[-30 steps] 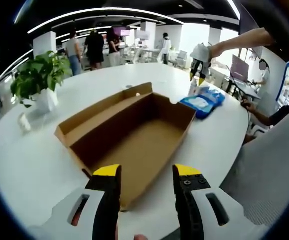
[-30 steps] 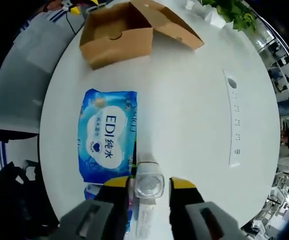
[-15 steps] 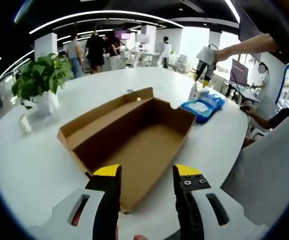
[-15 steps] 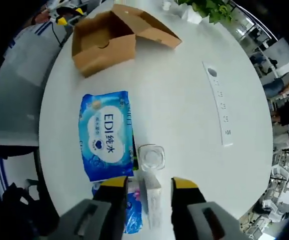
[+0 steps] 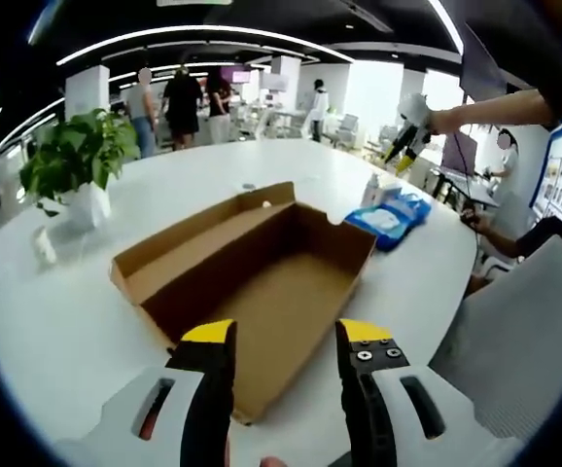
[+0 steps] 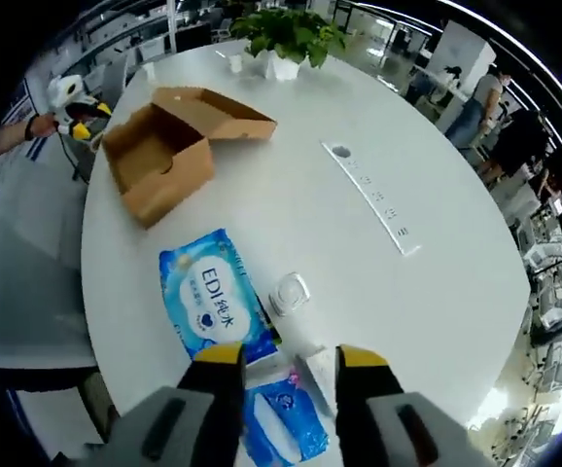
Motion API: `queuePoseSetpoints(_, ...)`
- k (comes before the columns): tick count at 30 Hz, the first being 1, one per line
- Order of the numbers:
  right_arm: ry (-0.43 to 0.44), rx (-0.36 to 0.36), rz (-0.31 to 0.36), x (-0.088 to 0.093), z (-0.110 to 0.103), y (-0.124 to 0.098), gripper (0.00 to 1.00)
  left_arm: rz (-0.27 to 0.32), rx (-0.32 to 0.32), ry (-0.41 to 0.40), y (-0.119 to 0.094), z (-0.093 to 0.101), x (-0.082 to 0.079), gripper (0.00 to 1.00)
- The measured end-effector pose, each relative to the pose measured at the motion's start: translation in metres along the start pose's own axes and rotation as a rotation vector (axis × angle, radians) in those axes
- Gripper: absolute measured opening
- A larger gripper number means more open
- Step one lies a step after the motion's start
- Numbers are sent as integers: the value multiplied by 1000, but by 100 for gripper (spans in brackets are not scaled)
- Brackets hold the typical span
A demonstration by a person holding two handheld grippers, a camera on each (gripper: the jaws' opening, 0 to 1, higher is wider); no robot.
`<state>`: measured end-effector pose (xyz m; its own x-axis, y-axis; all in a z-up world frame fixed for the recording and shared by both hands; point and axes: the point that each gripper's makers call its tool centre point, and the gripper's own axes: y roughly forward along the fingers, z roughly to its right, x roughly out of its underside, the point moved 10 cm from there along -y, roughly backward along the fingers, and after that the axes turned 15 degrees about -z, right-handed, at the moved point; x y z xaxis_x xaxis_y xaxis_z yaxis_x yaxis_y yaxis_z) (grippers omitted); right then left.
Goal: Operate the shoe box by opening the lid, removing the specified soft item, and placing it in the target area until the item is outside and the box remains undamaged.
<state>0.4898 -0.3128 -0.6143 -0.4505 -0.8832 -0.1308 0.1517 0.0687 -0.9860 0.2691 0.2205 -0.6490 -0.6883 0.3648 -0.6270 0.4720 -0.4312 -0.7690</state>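
Note:
The brown cardboard shoe box (image 5: 262, 263) lies open on the white round table, its inside bare, with the lid flap (image 5: 198, 219) folded back on the far side. My left gripper (image 5: 286, 336) hovers open just before the box's near end, nothing between its yellow tips. A blue wipes pack (image 5: 390, 214) lies beyond the box, with my right gripper (image 5: 412, 136) in the air above it. In the right gripper view, my right gripper (image 6: 291, 358) is open and high over the wipes pack (image 6: 213, 306). The box (image 6: 159, 156) sits farther off, and the left gripper (image 6: 72, 122) is beside it.
A clear small container (image 6: 289, 292) and a second blue pack (image 6: 281, 418) sit by the wipes. A white power strip (image 6: 373, 195) is set in the table. A potted plant (image 5: 72, 161) stands at the table's far side. People stand in the background; a seated person (image 5: 514, 219) is at the right.
My right gripper has lifted up and away from the clear container it hovered around, so the table looks farther off. The left gripper and the box have hardly moved.

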Motion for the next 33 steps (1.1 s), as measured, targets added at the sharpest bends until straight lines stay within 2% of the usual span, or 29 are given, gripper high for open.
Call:
queuePoseSetpoints(2,48,4,34,3,-1,-6,34,4,0,5,-2,-3,-2,42)
queuePoseSetpoints(6,189,-14,158,7,-5,-17,34,13,4,10,-7,-6,-5,42)
queuePoseSetpoints(12,302,-13,271,12,-13,-28,33,26,5,14,-12,-8,-8,41)
queuePoseSetpoints(19,451,-61,441,17,-32,-38,33,33,9,13,-17,-7,-8,41)
queuePoseSetpoints(24,498,-76,513,18,-45,-41,34,38,15,6,-18,-6,-6,41)
queuePoseSetpoints(33,541,-83,603,12,-77,-45,37,54,21,-17,-20,-4,-5,41)
